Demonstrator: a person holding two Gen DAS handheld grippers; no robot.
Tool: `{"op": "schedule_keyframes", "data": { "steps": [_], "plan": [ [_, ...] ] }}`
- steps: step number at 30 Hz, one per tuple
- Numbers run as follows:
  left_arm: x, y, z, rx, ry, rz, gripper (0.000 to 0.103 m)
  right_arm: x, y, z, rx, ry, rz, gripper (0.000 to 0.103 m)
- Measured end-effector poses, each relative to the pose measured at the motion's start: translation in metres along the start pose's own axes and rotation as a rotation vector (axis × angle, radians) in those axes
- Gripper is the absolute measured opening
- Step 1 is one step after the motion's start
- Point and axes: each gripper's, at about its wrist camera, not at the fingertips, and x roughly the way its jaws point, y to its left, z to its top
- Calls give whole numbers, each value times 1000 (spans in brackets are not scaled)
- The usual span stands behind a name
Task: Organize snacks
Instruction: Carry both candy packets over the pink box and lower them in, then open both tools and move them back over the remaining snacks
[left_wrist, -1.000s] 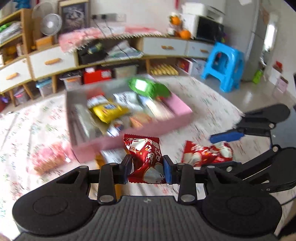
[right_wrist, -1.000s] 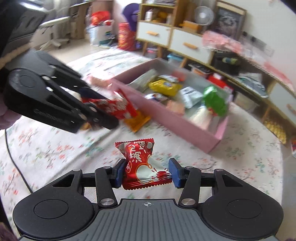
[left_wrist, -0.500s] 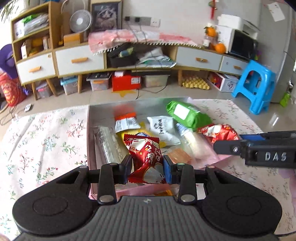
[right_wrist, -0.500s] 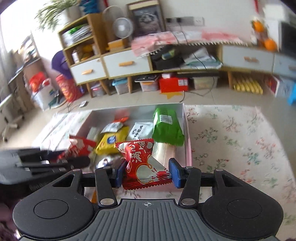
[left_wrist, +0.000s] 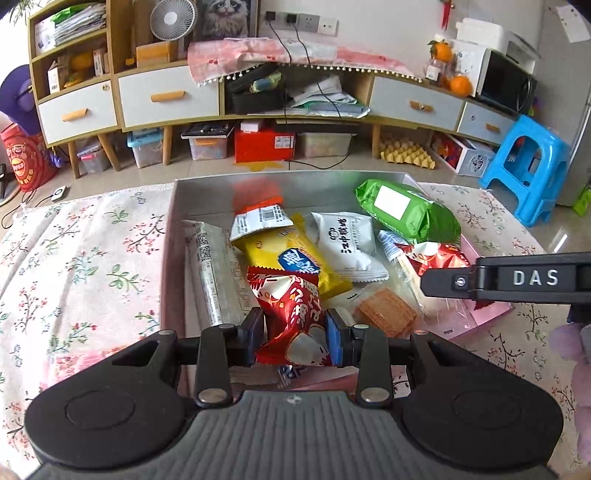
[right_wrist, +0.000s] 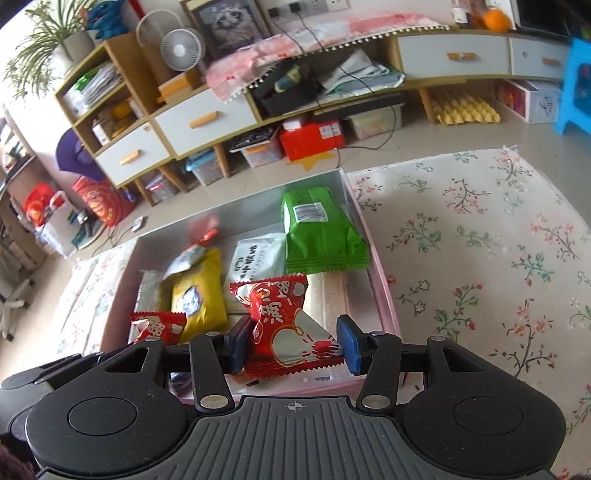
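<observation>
The left gripper (left_wrist: 295, 334) pinches a red snack packet (left_wrist: 286, 314) between its blue pads, holding it over the near end of the pink box (left_wrist: 168, 258), just inside the box's front wall. The right gripper (right_wrist: 291, 349) likewise clamps a second red snack packet (right_wrist: 284, 328) at its sides, hanging above the near right corner of the same pink box (right_wrist: 384, 291); from the left wrist view this gripper reaches in over the box's right wall. Inside the box, just beyond the held packets, lie a yellow packet (left_wrist: 291, 258), a long clear-wrapped bar (left_wrist: 212, 273) along the left wall, a pack of orange wafers (left_wrist: 384, 312) and a white pouch (left_wrist: 347, 243). Farther in, a green package (left_wrist: 406, 212) rests against the right wall near the box's far end, and an orange-topped sachet (left_wrist: 260, 216) lies in the middle. The box sits on a floral cloth (left_wrist: 81, 258). Behind the box stand a low cabinet with white drawers (left_wrist: 166, 98) and, to its right, a blue plastic stool (left_wrist: 528, 166).
</observation>
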Motion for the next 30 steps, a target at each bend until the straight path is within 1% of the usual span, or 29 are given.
{"op": "schedule_keyframes", "data": {
  "steps": [4, 6, 7, 9, 10, 11, 13, 15, 17, 19, 22, 24, 27, 30],
  "plan": [
    [0, -4, 1, 9, -7, -9, 34, 0, -2, -1, 21, 4, 6, 49],
    [-2, -5, 1, 11, -15, -17, 35, -1, -3, 1, 34, -4, 17, 52],
    [-4, -6, 1, 15, -24, -15, 37, -2, -4, 2, 42, -5, 25, 52],
    [-6, -8, 1, 22, -33, -13, 54, -5, -6, 4, 59, -9, 46, 56],
    [-7, -9, 1, 23, -40, -10, 56, -6, -6, 4, 63, -15, 47, 61],
    [-7, -9, 2, 22, -41, -7, 57, -8, -7, 4, 62, -21, 46, 62],
    [-9, -10, 3, 20, -40, -7, 59, -10, -6, 7, 59, -24, 45, 62],
    [-11, -10, 4, 21, -44, -2, 64, -14, -6, 7, 55, -28, 49, 63],
    [-14, -11, 4, 25, -47, -1, 67, -17, -5, 8, 44, -32, 51, 64],
    [-17, -11, 4, 21, -48, 0, 71, -22, -4, 8, 32, -39, 53, 68],
    [-23, -13, 4, 28, -52, 4, 77, -29, -2, 8, 5, -43, 59, 72],
    [-29, -14, 2, 39, -59, 11, 83, -35, -1, 8, -19, -44, 54, 77],
    [-37, -16, 0, 57, -63, 25, 90, -44, 2, 6, -51, -48, 49, 80],
    [-47, -16, -2, 80, -65, 42, 95, -55, 4, 3, -72, -53, 43, 84]
  ]
}}
